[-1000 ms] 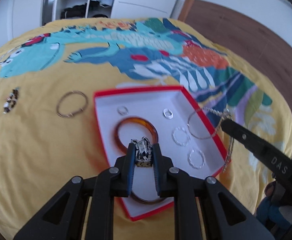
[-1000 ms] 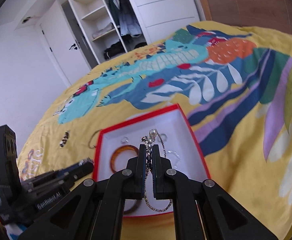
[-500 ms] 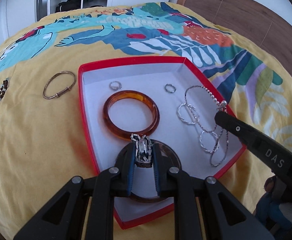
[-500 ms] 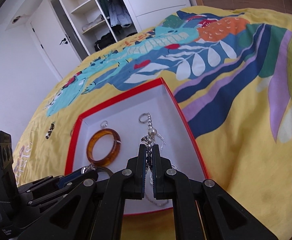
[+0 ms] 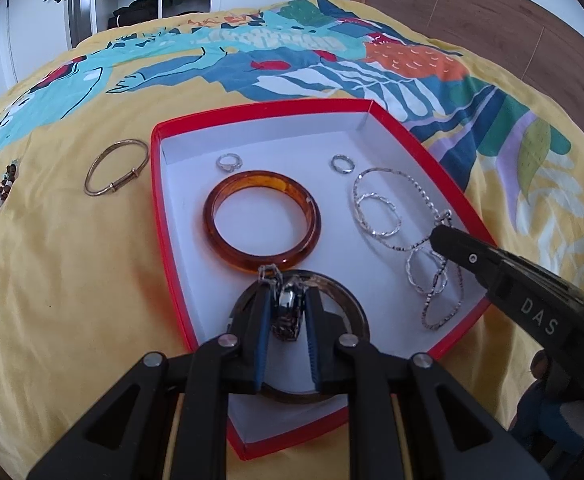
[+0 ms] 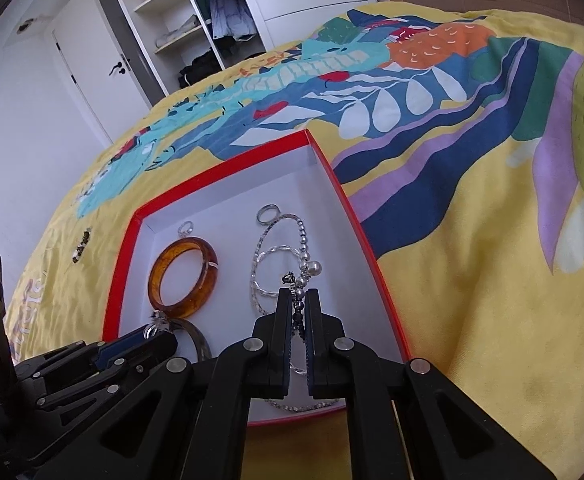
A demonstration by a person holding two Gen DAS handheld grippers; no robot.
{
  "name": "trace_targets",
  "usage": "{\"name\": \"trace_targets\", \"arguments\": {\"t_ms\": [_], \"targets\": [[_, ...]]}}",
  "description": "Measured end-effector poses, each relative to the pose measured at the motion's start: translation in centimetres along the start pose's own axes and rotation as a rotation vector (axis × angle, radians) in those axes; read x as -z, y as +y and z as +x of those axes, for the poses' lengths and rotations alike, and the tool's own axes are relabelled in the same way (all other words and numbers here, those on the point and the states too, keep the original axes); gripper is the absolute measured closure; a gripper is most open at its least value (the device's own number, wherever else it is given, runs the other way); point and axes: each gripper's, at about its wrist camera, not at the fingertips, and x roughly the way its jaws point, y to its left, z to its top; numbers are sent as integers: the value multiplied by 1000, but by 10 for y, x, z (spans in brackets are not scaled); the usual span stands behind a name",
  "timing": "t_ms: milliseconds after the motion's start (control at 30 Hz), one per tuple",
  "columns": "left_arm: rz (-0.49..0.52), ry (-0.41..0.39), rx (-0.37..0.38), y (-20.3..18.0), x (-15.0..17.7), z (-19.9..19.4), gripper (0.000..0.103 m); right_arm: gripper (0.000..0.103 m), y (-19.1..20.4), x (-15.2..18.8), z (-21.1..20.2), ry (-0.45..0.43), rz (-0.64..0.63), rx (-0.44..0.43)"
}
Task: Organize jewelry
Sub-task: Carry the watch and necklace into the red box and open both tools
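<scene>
Both loads look ready to set down: the left gripper [image 5: 285, 314] pinches a silver link bracelet [image 5: 287, 312], the right gripper [image 6: 299, 308] a beaded silver chain [image 6: 302, 256], over the red-rimmed white box [image 5: 163, 216] mid-frame; opening comes next.

Red-rimmed white box [image 5: 159, 184]: amber bangle [image 5: 261, 222] flat at centre; dark bangle [image 5: 352, 320] beside it; two small rings [image 5: 229, 162] near far wall; silver chain necklace [image 5: 404, 236] looped along right side. Gold bracelet [image 5: 115, 168] and beaded bracelet [image 5: 1, 188] outside, left.

Dark bangle [image 5: 344, 300] — half-hidden behind gripper [image 5: 287, 312]
</scene>
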Motion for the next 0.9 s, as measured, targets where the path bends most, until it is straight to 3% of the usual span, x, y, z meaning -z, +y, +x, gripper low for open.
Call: {"name": "trace_targets", "arguments": {"t_ms": [167,533,667,900], "targets": [[0,4,3,0,0,1,87,92,-5,0,-4,-4,17,10],[4,14,28,-4,-1,-7,86,75,-8,2,-19,-21,44,21],[5,5,33,-5,-2,-14,75,74,-10,1,-29,-35,56,31],[17,-10,42,-9,-4,-25,74,68,-14,0,-45,-58,74,46]]}}
